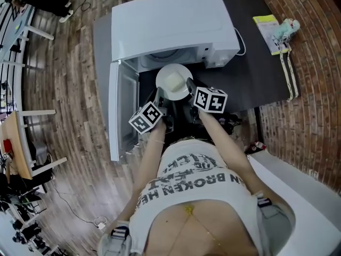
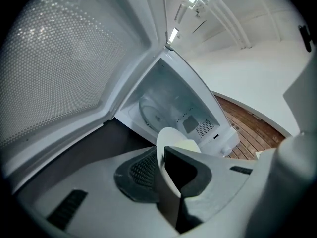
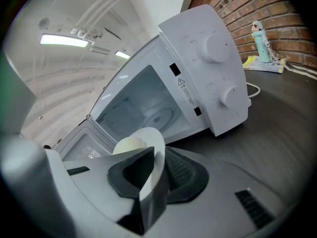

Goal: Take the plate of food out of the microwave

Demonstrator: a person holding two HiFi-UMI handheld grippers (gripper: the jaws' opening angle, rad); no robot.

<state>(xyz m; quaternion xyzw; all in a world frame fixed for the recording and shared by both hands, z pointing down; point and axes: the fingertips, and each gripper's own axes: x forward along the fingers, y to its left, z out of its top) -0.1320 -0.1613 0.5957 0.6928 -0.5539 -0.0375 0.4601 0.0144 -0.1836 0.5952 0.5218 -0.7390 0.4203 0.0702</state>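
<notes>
Closest in, both grippers are clamped on the plate [image 1: 173,81]: the left gripper [image 1: 160,96] pinches its left rim and the right gripper [image 1: 189,84] pinches the right rim, jaws closed down onto the thin white edge each side. The plate's got a pale lump of food [image 3: 130,145] on it and it's outside the microwave [image 1: 170,20], held just in front of the open cavity above the dark table [image 1: 256,52]. Door [image 1: 114,111] is swung wide to the left, and the glass turntable [image 3: 162,117] inside is bare.
</notes>
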